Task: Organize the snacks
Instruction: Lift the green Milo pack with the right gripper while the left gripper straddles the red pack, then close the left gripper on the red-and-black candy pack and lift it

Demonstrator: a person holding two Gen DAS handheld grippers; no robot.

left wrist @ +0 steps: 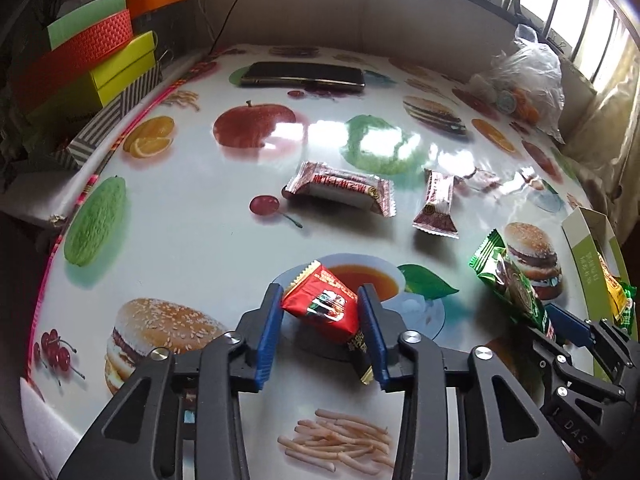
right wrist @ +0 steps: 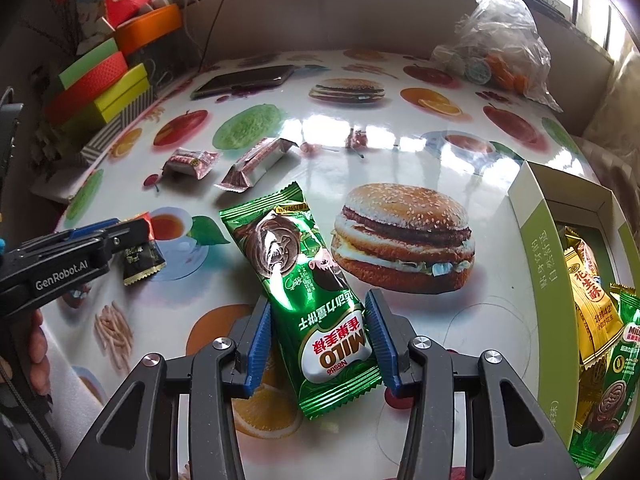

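Two grippers are at work over the fruit-and-burger patterned counter, each with a snack between its jaws.

From the left wrist camera, the left gripper has its blue-padded jaws closed partway on a red snack packet, which sits tilted with its crimped end pointing up and away, above the printed teacup. Farther out, two maroon-and-white wafer packets lie on the counter: the longer wafer packet just left of the shorter wafer packet, apart from each other. A dark phone lies near the far edge, a clear plastic bag sits at the far right, and a stack of colored boxes stands off the counter's left side. At the right edge the right gripper comes in with a green packet.

From the right wrist camera, the right gripper has its jaws pressed against both sides of the green Milo packet, which stretches away from the camera beside the printed burger. To the right stands an open green-and-white box, with a yellow peanut packet and another green Milo packet inside it. The left gripper shows at the left edge, the red packet in its jaws.
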